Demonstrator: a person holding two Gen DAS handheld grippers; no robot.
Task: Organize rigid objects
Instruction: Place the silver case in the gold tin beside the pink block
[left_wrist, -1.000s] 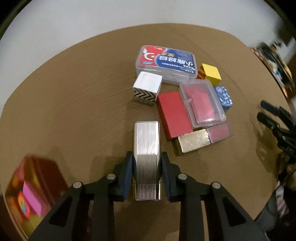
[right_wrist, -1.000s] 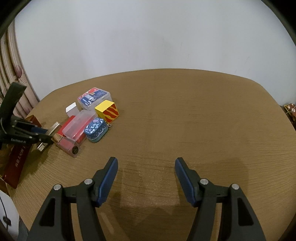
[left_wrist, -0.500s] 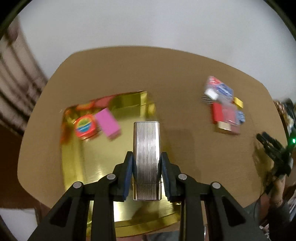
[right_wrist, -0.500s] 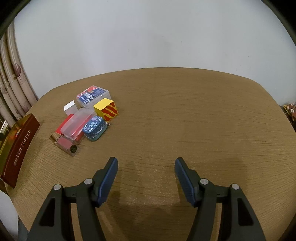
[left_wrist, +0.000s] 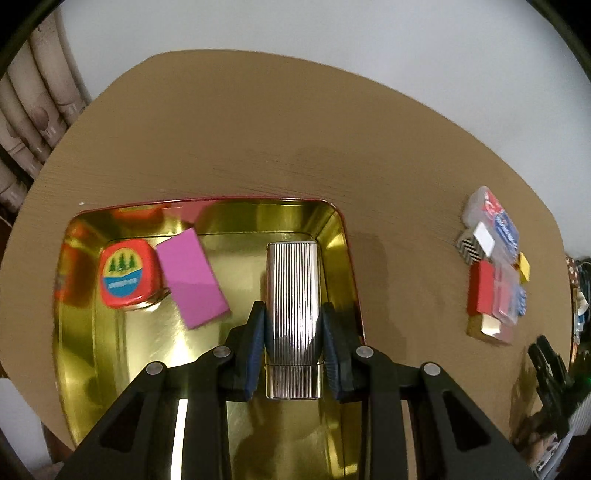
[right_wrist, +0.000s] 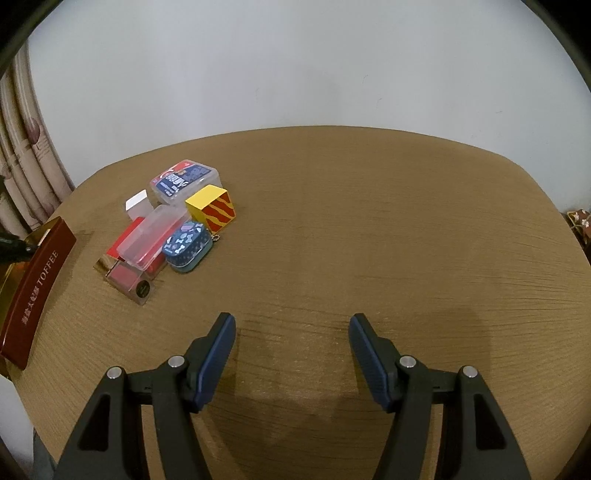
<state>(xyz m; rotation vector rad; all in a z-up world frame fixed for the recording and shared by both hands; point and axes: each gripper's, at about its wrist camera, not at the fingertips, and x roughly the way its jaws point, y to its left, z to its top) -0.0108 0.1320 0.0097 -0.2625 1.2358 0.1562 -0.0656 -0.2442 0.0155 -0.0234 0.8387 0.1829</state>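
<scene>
My left gripper (left_wrist: 293, 314) is shut on a ribbed silver case (left_wrist: 292, 295) and holds it over the right side of a gold tin tray (left_wrist: 92, 350). In the tray lie a red square tin (left_wrist: 125, 273) and a pink flat box (left_wrist: 192, 277). My right gripper (right_wrist: 291, 325) is open and empty above bare table. A cluster of small boxes lies at the left of the right wrist view: a yellow striped cube (right_wrist: 212, 206), a blue patterned tin (right_wrist: 188, 242), a clear case (right_wrist: 153, 236) and a clear box with a red-blue label (right_wrist: 184, 181).
The cluster also shows at the right of the left wrist view (left_wrist: 491, 273). The tray's red side wall (right_wrist: 37, 291) reads TOFFEE at the left edge of the right wrist view. A curtain (right_wrist: 22, 166) hangs behind the round wooden table (right_wrist: 369, 240).
My left gripper carried the silver case from beside the box cluster leftward to over the gold tray. The right gripper stayed open and nearly still.
</scene>
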